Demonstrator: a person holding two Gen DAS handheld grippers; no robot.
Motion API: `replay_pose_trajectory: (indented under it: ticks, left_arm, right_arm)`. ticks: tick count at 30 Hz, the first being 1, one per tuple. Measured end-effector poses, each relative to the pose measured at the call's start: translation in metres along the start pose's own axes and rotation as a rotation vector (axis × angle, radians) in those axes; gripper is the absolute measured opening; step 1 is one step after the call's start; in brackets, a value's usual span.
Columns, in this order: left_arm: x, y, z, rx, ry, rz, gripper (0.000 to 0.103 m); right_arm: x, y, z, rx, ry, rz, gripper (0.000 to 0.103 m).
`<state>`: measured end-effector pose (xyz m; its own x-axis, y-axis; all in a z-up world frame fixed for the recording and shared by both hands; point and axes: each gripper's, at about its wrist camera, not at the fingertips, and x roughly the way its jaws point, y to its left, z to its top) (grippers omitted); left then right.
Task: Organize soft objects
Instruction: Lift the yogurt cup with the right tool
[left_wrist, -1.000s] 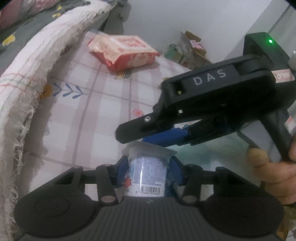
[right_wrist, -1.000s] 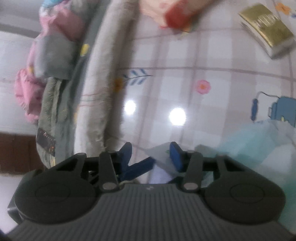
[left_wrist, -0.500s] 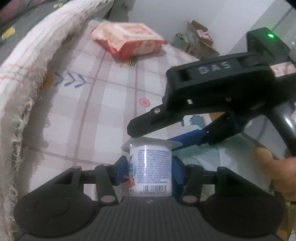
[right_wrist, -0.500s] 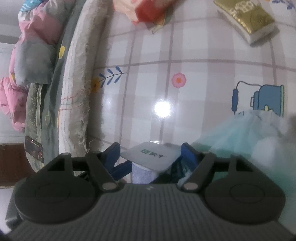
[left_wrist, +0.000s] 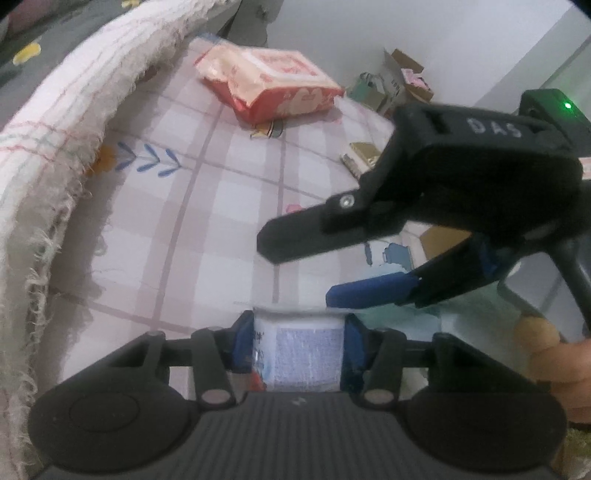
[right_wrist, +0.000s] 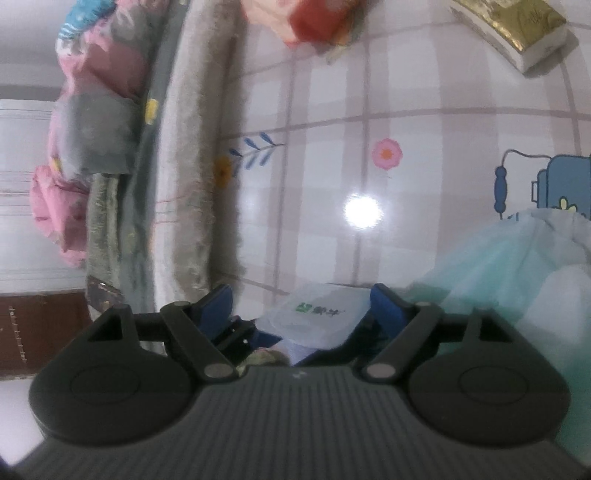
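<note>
A white yogurt cup with a blue label sits upright between the blue pads of my left gripper, which is shut on its sides. My right gripper hangs just above and to the right of the cup, one black finger up, one blue finger low. Its jaws are opening and the pads touch nothing. In the right wrist view the cup's foil lid with a green logo lies below and between the spread fingers of my right gripper. A hand holds the right gripper's handle at the right edge.
A checked tablecloth covers the surface. On it lie a red and pink tissue packet at the back and a gold tissue pack. A frayed folded towel borders the left. A teal plastic bag lies at the right.
The right gripper's jaws have spread wide and it has drawn up and to the right, off the cup's lid. The left gripper keeps its hold on the cup.
</note>
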<state>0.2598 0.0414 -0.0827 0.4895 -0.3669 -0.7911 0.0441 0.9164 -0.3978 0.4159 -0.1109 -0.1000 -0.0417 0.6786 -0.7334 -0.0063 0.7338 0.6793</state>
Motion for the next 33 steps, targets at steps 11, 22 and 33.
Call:
replay_pose_trajectory:
  ticks: [11, 22, 33]
  left_arm:
    - [-0.036, -0.005, -0.030, 0.127, -0.094, -0.003, 0.052]
    - [-0.048, 0.000, -0.055, 0.151, -0.082, 0.011, 0.052]
    - [-0.074, -0.007, -0.053, 0.168, -0.157, 0.033, 0.052]
  right_arm:
    - [-0.017, 0.009, -0.037, -0.043, -0.027, 0.092, 0.082]
    - [-0.011, 0.011, -0.061, -0.076, -0.009, 0.080, 0.076]
    - [-0.018, 0.028, -0.072, -0.118, -0.043, 0.079, 0.050]
